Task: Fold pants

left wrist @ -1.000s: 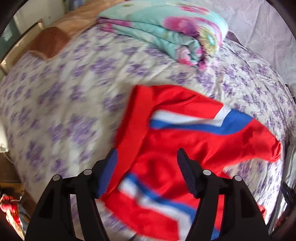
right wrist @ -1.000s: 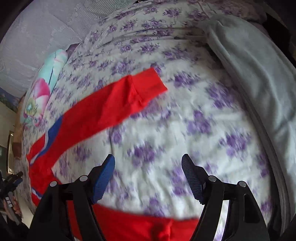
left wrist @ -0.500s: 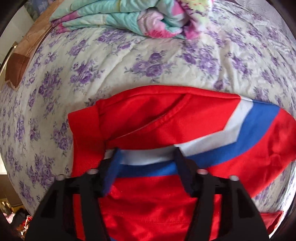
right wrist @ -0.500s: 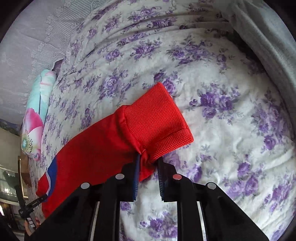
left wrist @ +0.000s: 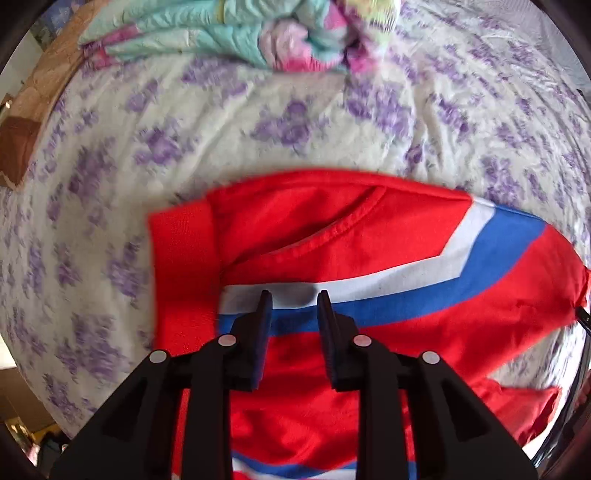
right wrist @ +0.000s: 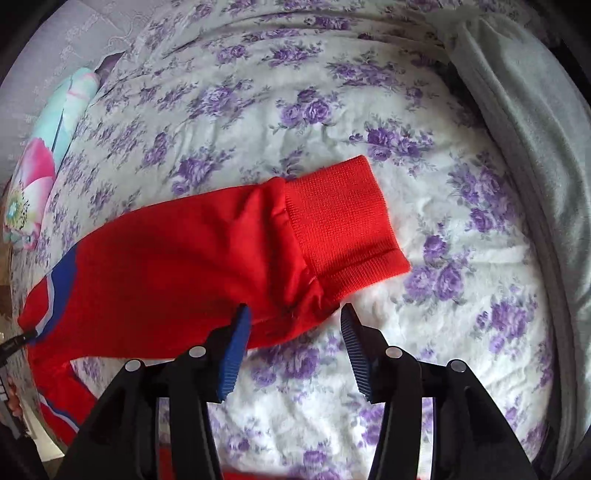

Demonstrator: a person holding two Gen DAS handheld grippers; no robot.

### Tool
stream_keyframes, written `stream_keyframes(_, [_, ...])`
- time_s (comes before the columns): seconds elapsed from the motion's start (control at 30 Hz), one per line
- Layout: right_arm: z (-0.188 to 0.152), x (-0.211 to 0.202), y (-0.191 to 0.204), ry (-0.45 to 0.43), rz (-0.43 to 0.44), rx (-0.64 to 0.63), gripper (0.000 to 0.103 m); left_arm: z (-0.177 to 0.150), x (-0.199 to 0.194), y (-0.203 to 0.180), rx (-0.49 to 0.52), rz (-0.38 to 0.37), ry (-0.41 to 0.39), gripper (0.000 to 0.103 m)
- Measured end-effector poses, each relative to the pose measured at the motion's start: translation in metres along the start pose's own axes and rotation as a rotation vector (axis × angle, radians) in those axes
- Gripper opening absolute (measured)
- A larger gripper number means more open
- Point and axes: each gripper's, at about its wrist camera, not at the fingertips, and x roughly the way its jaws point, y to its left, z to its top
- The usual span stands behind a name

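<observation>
Red pants (left wrist: 332, 236) with white and blue stripes lie on a bed with a purple-flowered sheet (left wrist: 258, 122). My left gripper (left wrist: 293, 299) sits over the waist end by the stripes, its jaws a narrow gap apart and holding nothing that I can see. In the right wrist view one red leg (right wrist: 192, 258) lies flat, ending in a ribbed cuff (right wrist: 343, 229). My right gripper (right wrist: 295, 317) is open just in front of the bunched cloth beside the cuff, not holding it.
A folded floral quilt (left wrist: 236, 33) lies at the head of the bed, also in the right wrist view (right wrist: 40, 155). A grey blanket (right wrist: 524, 122) runs along the bed's right edge. A wooden headboard (left wrist: 26, 122) is at the left.
My right gripper was pinched on the leg beside the cuff and has opened and let go. My left gripper has narrowed its jaws over the waist stripes. The pants lie a little lower in view.
</observation>
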Motion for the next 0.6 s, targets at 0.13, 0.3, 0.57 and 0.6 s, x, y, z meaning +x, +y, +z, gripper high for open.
stream_keyframes(0.13, [-0.027, -0.049, -0.002, -0.063, 0.034, -0.039, 0.054, 0.018, -0.047, 0.017, 0.126, -0.037, -0.108, 0.067])
stream_keyframes(0.3, [-0.058, -0.07, 0.005, -0.038, 0.092, -0.043, 0.054, 0.056, -0.038, 0.029, 0.314, -0.09, -0.051, 0.069])
stream_keyframes(0.57, [-0.078, -0.088, 0.027, -0.039, 0.069, -0.105, 0.054, 0.06, 0.032, 0.02, 0.465, -0.122, 0.077, 0.055])
stream_keyframes(0.6, [-0.073, -0.089, 0.034, -0.042, 0.069, -0.134, 0.054, 0.061, 0.04, 0.02, 0.464, -0.102, 0.082, 0.044])
